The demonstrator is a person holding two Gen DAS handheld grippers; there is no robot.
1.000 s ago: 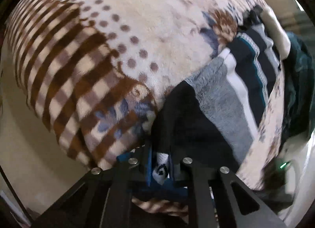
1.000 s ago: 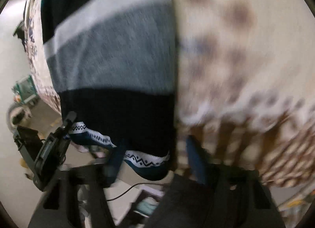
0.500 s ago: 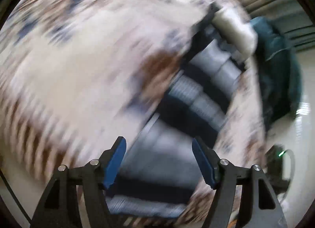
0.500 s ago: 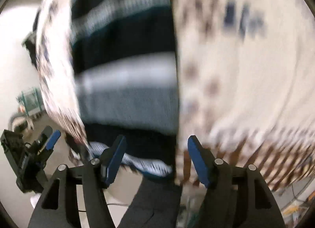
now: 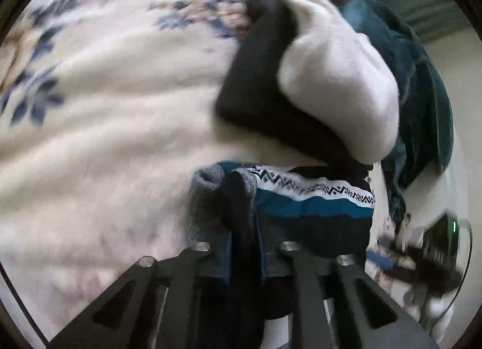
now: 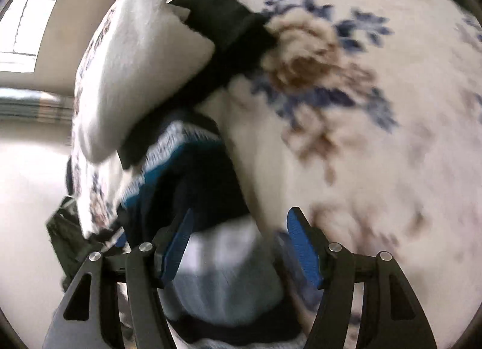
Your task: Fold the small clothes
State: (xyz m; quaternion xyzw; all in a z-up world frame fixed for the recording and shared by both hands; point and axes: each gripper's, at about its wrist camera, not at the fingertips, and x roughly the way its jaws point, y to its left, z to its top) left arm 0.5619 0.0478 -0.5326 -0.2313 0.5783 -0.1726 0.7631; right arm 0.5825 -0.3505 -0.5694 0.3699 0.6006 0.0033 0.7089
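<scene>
Left gripper (image 5: 244,255): pinched tight on a bunched fold of the striped garment (image 5: 313,207), jaws just closed, cloth between the pads; likely taken to carry that edge over for a fold
Right gripper (image 6: 238,246): jaws wide, nothing pressed; pale grey part of the same garment lies under and between the fingers (image 6: 177,243), loose
Garment: on the flowered blanket (image 5: 105,108), zigzag band uppermost, dark and teal stripes below it
Neighbours: black cloth (image 5: 259,78) and white cloth (image 5: 337,84) lie stacked just beyond, touching the zigzag band
Edges: blanket drops off beside the garment toward pale floor (image 6: 27,183)
Open room: broad bare blanket on the far side from that edge; judged the safer way to lay the fold
</scene>
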